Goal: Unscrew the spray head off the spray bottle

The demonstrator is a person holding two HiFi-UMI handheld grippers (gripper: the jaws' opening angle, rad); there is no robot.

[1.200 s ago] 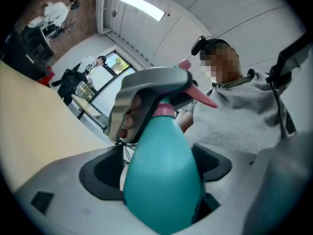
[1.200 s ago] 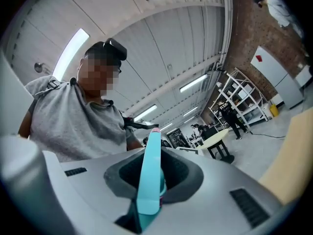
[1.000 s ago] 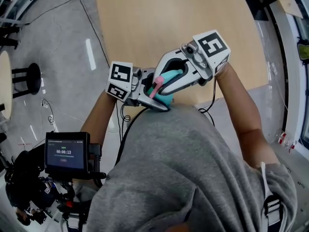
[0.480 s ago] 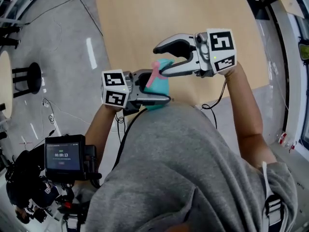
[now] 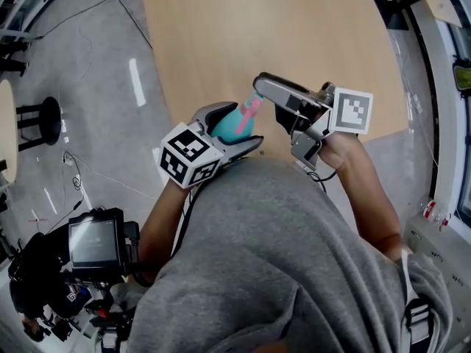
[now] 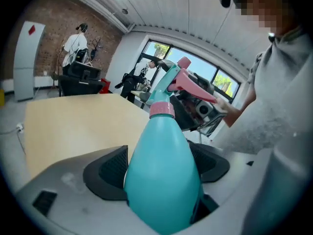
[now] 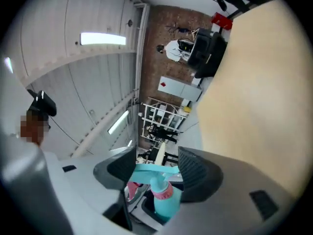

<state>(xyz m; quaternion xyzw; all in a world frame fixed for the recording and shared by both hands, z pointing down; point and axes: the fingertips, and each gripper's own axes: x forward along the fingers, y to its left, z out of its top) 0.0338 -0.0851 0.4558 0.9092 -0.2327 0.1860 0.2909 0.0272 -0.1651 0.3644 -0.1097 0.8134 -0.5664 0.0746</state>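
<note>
Left gripper [image 5: 232, 129] is locked on the teal spray bottle [image 6: 164, 175], both pads pressed against the fat lower body, and the bottle is up off the table [image 5: 257, 28], over its near edge, close in to the person's grey shirt [image 5: 294, 271]. The neck leans away toward the far right, pink collar [image 6: 161, 110] seated on it, spray head [image 6: 168, 82] still on with its pink trigger pointing right. Over to the right gripper [image 7: 157, 169]: its jaws have just been opening and now stand wide apart. It sits just right of the bottle top, and in its own view the spray head shows in the gap between the pads, with neither pad pressing on it
</note>
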